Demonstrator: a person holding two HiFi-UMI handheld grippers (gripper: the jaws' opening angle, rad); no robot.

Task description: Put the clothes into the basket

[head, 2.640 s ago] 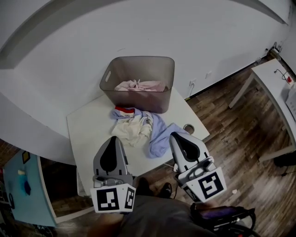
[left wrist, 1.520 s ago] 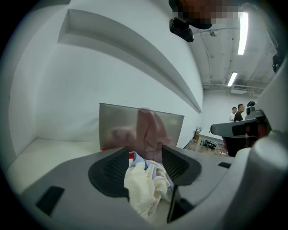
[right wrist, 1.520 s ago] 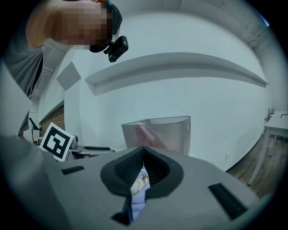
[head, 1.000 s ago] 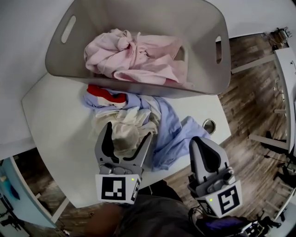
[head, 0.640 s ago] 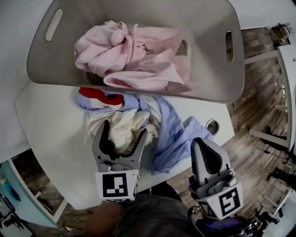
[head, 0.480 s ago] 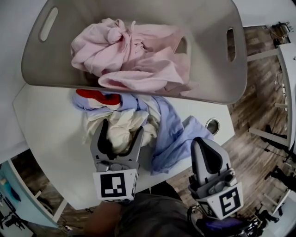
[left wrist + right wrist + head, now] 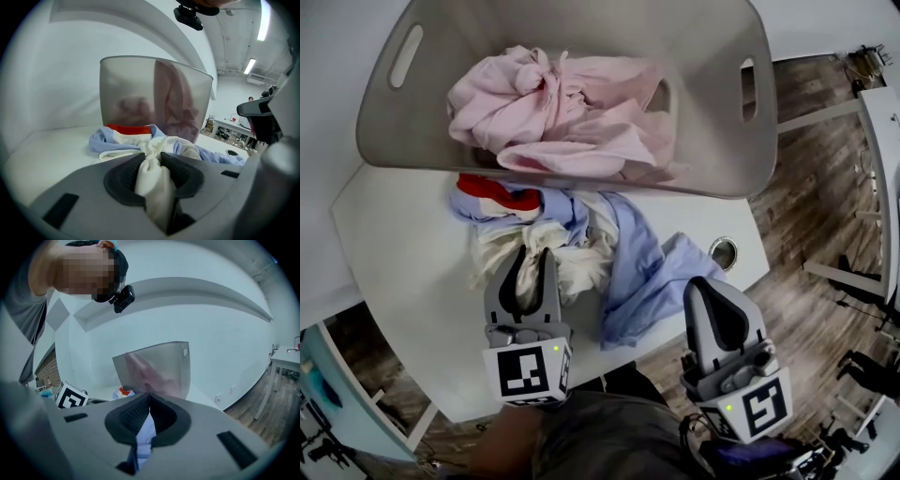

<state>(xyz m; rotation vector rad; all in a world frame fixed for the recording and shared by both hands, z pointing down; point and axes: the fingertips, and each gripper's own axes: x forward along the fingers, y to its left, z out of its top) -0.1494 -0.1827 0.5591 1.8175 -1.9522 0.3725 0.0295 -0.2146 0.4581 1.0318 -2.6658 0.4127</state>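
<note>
Lowered, left gripper is just clamped on cream cloth, right gripper is shut; tangled blue shirt could be dragged off.

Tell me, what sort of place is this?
Probably a lab or workshop, not a home: a bare white table with a cable hole, ceiling strip lights, and cluttered workbenches beyond the basket.

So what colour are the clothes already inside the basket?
Pale pink clothes, clearest in the head view.
</note>
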